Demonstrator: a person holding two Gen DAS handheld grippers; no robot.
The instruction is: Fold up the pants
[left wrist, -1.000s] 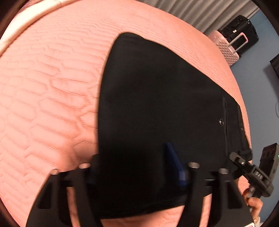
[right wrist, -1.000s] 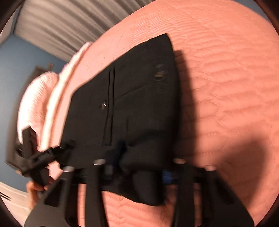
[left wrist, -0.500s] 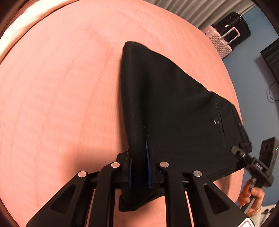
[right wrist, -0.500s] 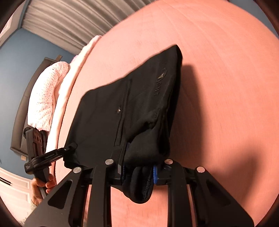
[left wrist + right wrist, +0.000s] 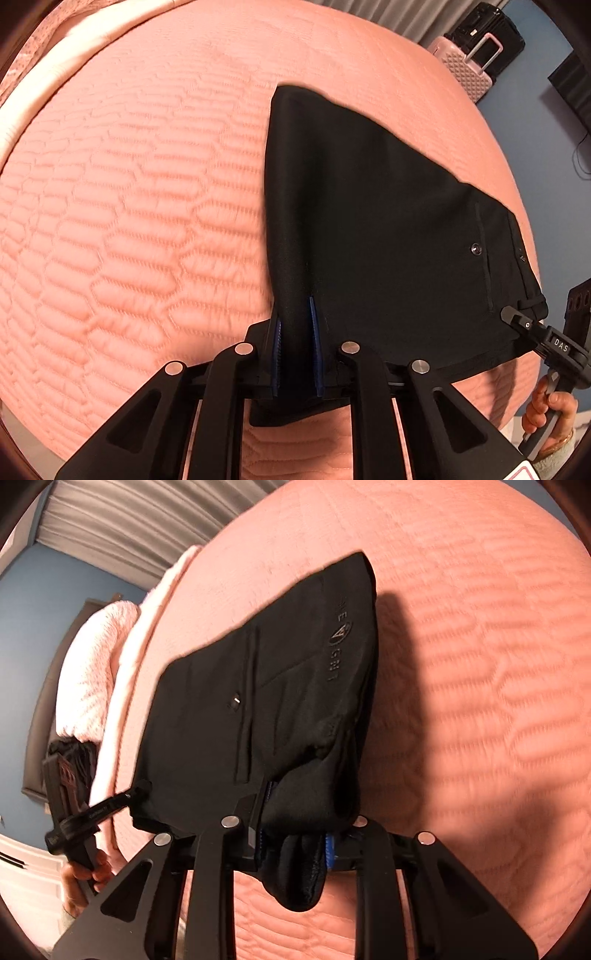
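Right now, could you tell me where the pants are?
The pants hang over the pink quilt, pinched near the left gripper and right gripper.

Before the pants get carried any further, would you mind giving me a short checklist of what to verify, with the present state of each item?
1. Left claw shut on the black pants: ok, fabric is pinched between its blue pads.
2. Right claw shut on the pants: ok, a thick bunch of cloth fills it and hangs below.
3. Layers even in the right grip: not ok, the cloth is bunched and bulging there.
4. Far folded corner of the pants lying on the pink quilt: cannot tell, though the shadow beside it suggests it is lifted.
5. Waistband edges aligned: cannot tell, the left wrist view shows only one face.
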